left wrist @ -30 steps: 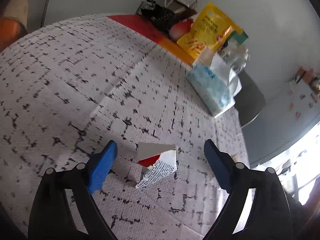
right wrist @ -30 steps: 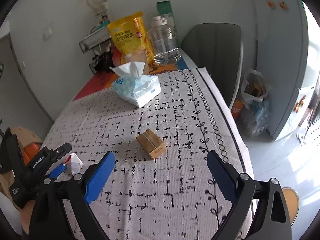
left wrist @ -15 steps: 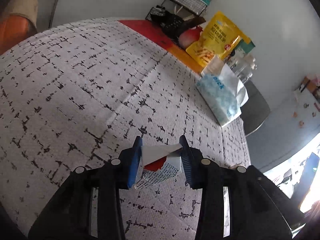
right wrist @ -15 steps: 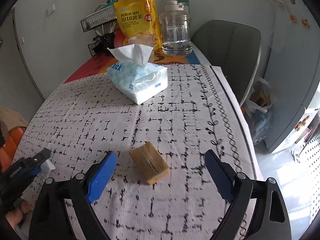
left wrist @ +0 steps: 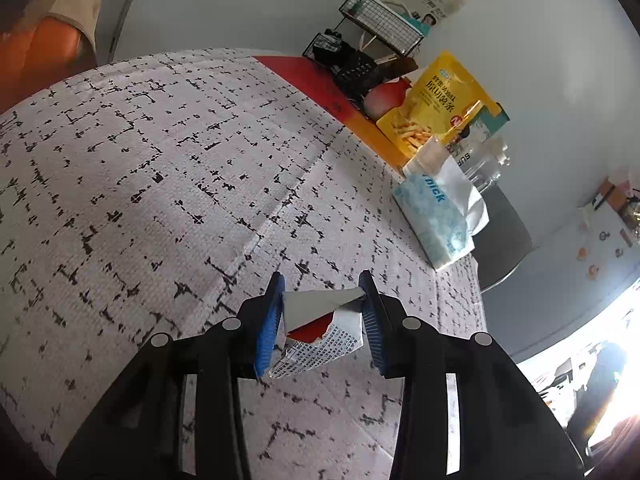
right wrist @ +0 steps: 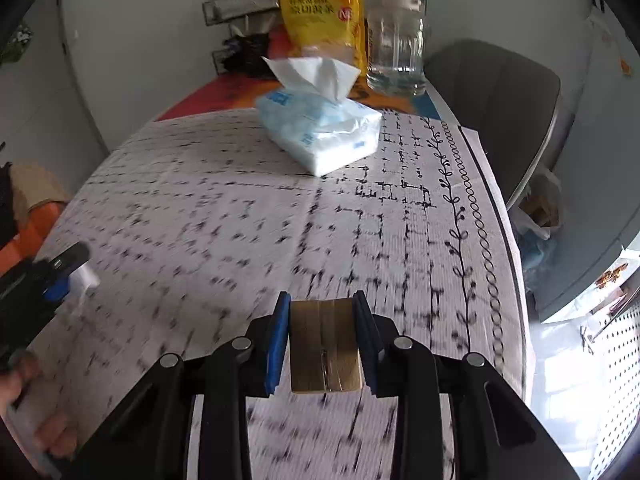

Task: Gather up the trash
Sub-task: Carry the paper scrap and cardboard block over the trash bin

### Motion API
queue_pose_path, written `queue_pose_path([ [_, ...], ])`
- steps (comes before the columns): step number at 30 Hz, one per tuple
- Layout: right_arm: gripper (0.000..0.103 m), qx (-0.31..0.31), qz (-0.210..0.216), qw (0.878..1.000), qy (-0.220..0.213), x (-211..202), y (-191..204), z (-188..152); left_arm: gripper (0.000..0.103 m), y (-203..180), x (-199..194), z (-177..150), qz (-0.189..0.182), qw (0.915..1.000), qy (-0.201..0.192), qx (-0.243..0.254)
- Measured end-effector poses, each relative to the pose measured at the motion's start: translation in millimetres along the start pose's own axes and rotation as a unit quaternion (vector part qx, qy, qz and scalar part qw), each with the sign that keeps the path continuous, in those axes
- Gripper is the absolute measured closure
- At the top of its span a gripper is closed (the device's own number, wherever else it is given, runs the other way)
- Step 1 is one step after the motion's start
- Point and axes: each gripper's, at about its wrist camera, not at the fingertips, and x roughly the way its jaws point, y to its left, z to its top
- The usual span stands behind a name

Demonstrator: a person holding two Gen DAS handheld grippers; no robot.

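Across black-flecked white desk [left wrist: 168,168]: left claw [left wrist: 322,320] pinched on torn white-and-red printed carton [left wrist: 320,332]; right claw [right wrist: 322,340] closing, pads against taped brown cardboard box [right wrist: 324,348].

daylight, bright | glare lower right | right view motion-blurred | fisheye edges

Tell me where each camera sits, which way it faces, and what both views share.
Left wrist: on the left gripper, looking along its fingers, down across the tablecloth; its pads clamp the crumpled carton.
Right wrist: on the right gripper, facing the wall; jaws closing on the small cardboard box; the person's left hand shows at left.
Shared: tissue pack, yellow snack bag, the left gripper.
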Motion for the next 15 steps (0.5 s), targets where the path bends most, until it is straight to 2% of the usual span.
queue_pose_path([
  [6, 0.071, 0.033, 0.009, 0.999, -0.032, -45, -10, -28, 0.065, -19, -15, -15, -0.014, 0.9996, 0.001, 0.025],
  [15, 0.071, 0.13, -0.006, 0.988, -0.085, -110, -56, -79, 0.065, -66, -33, -39, -0.066, 0.9949, 0.013, 0.075],
])
